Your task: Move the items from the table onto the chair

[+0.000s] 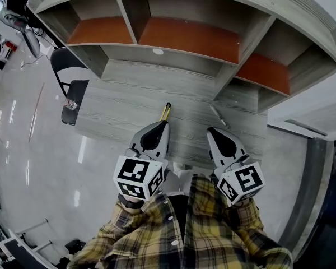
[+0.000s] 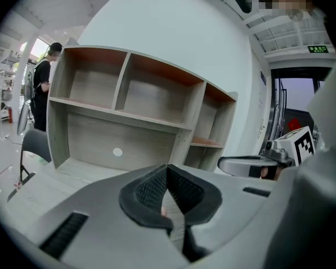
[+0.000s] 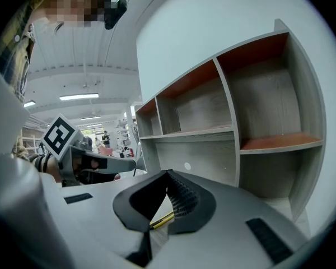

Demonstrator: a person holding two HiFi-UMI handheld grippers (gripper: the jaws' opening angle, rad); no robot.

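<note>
On the grey wooden table [image 1: 129, 102], a yellow pencil-like stick [image 1: 166, 112] lies just beyond my left gripper [image 1: 163, 125]. A slim grey pen [image 1: 218, 116] lies ahead of my right gripper [image 1: 211, 131]. Both grippers hover over the table's near edge, shut with nothing between their jaws. The black chair [image 1: 73, 91] stands off the table's left end with a small object [image 1: 70, 104] on its seat. In the right gripper view the yellow stick [image 3: 162, 221] shows below the shut gripper [image 3: 168, 174]. The left gripper view shows its own gripper [image 2: 168, 167] shut and the chair [image 2: 35, 144] at left.
A shelf unit [image 1: 173, 32] with orange-backed compartments rises at the back of the table. A white wall panel [image 1: 308, 111] stands to the right. A person [image 2: 42, 88] stands beyond the chair, with more furniture [image 1: 11, 15] on the glossy floor at far left.
</note>
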